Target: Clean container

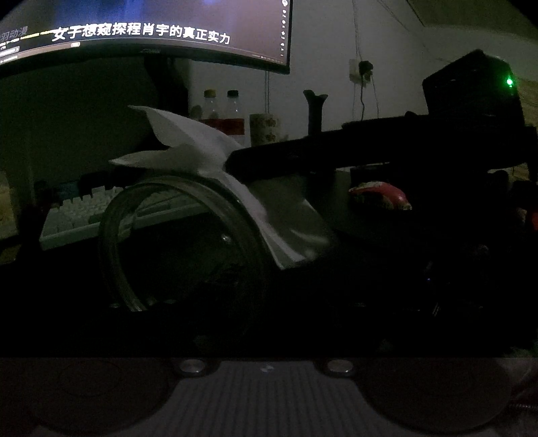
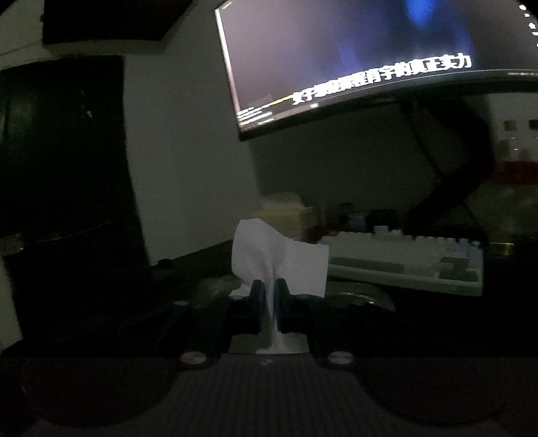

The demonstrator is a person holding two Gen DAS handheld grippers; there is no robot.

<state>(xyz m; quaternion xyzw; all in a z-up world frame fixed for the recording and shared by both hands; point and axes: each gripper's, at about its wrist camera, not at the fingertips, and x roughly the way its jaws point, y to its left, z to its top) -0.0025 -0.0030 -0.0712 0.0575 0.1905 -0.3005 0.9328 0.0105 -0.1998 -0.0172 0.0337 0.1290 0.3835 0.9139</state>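
The room is very dark. In the left wrist view a clear glass container (image 1: 181,242) lies tilted with its round mouth toward the camera, close in front of my left gripper, whose fingers are lost in the dark. A white tissue (image 1: 201,148) drapes over the container's upper right rim, held there by the black right gripper (image 1: 235,158) that reaches in from the right. In the right wrist view my right gripper (image 2: 269,295) is shut on the white tissue (image 2: 279,259), which fans out above the fingertips.
A lit curved monitor (image 1: 144,30) hangs behind, with a white keyboard (image 1: 84,208) under it. Bottles (image 1: 222,111) and a patterned cup (image 1: 264,129) stand at the back. A red and white object (image 1: 380,195) lies to the right. A black box with a green light (image 1: 474,90) stands at the far right.
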